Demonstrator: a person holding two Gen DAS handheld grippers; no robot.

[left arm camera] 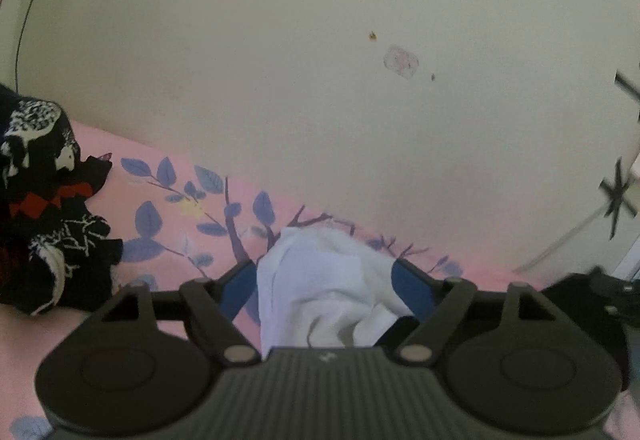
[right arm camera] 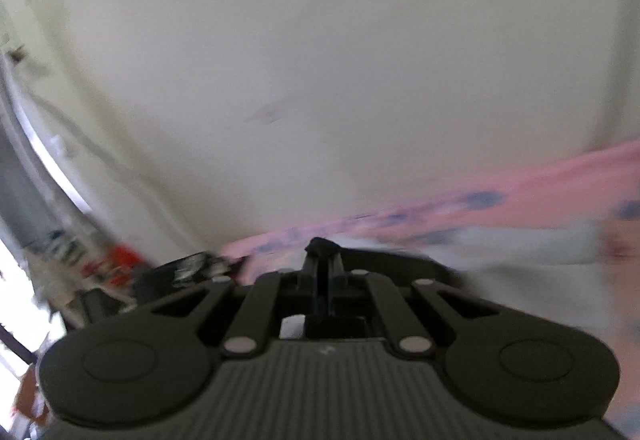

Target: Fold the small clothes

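A pink floral bedsheet (left arm camera: 168, 200) lies against a cream wall (left arm camera: 320, 60), with a black patterned garment (left arm camera: 48, 208) heaped apart at left, while a white cloth (left arm camera: 320, 280) bunches between the left gripper's (left arm camera: 324, 280) wide-spread jaws and the right gripper (right arm camera: 322, 252) is closed, seemingly empty.

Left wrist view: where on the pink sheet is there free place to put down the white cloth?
Free: the printed pink sheet between the black patterned clothes and the white cloth, up to the wall. Crowded: the left edge with the black pile, and the open left gripper around the cloth.
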